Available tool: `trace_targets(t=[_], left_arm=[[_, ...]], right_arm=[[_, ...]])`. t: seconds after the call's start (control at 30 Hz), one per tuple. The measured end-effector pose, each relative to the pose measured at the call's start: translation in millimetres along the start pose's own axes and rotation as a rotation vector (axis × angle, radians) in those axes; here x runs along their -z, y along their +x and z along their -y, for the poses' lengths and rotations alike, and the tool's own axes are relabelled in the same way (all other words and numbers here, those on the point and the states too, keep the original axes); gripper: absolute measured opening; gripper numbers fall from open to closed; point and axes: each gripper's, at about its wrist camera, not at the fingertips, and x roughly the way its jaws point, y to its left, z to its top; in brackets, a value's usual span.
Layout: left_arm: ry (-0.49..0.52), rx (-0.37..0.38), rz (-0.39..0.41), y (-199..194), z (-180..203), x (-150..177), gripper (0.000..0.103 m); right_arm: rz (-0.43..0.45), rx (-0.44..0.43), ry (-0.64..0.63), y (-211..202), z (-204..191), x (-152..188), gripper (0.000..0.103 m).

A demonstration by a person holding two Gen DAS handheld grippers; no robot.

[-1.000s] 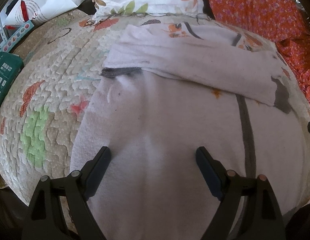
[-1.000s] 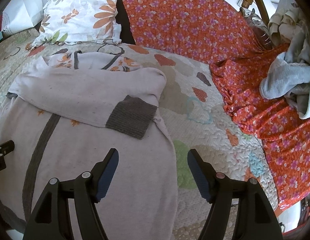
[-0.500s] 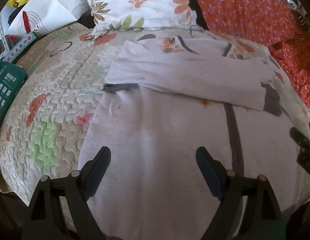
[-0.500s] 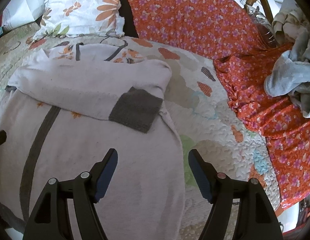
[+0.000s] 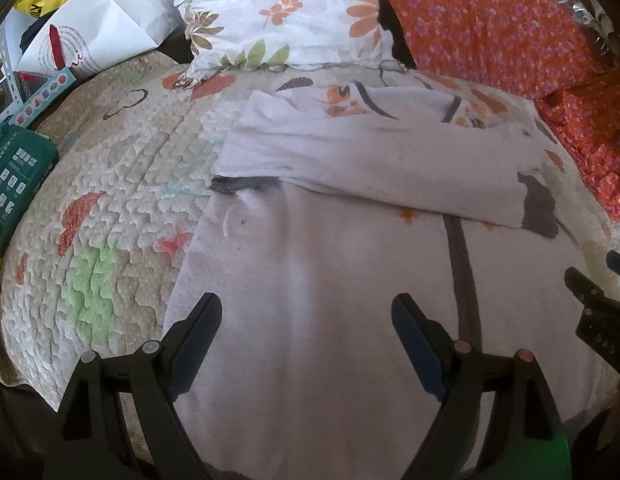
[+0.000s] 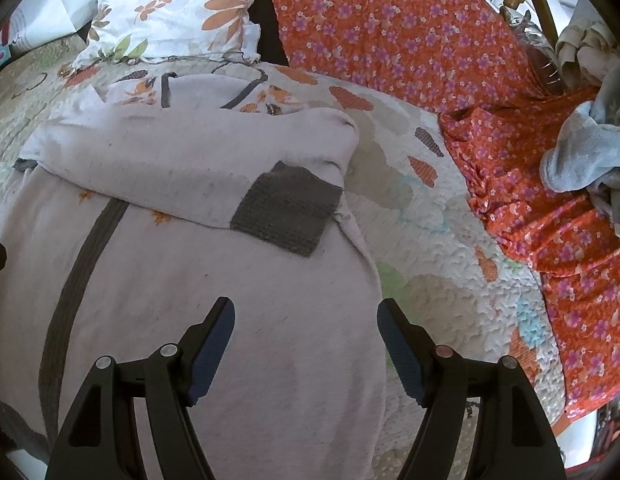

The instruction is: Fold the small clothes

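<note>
Fingers (image 5: 205, 328) of the left gripper (image 5: 305, 332) stood wide apart and empty, as did those of the right gripper (image 6: 305, 332); neither touched cloth so far as could be judged. Directly beneath and ahead of both lay the pale sweater (image 5: 330, 280), spread flat on the quilted bedspread (image 5: 109, 200), hem nearest the grippers and neckline farthest, so its long axis ran away from the fingers. One sleeve (image 6: 181, 172) was folded crosswise over the chest, its grey cuff (image 6: 285, 212) resting by the garment's right edge.

In my judgement the coming move turns on the hem: each gripper hung above its own half, the left nearer the left edge, the right straddling the right edge, suggesting a lift of the hem toward the neckline.

Beyond the sweater stood a floral pillow (image 5: 285, 20) and an orange flowered cloth (image 6: 410, 40).

Only the right wrist view showed a heap of grey garments (image 6: 582, 152) at far right. Only the left wrist view showed a green box (image 5: 13, 176) and white paper bag (image 5: 97, 32), plus the right gripper's tip at the frame edge.
</note>
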Motion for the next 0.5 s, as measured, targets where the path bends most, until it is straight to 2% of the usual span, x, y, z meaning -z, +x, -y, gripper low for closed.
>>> trace_targets(t=[0.5], left_arm=[[-0.004,0.013,0.021,-10.7,2.3,-1.4,0.086]], right_arm=[[-0.021,-0.011,-0.024,6.5,-8.0,2.6,0.080]])
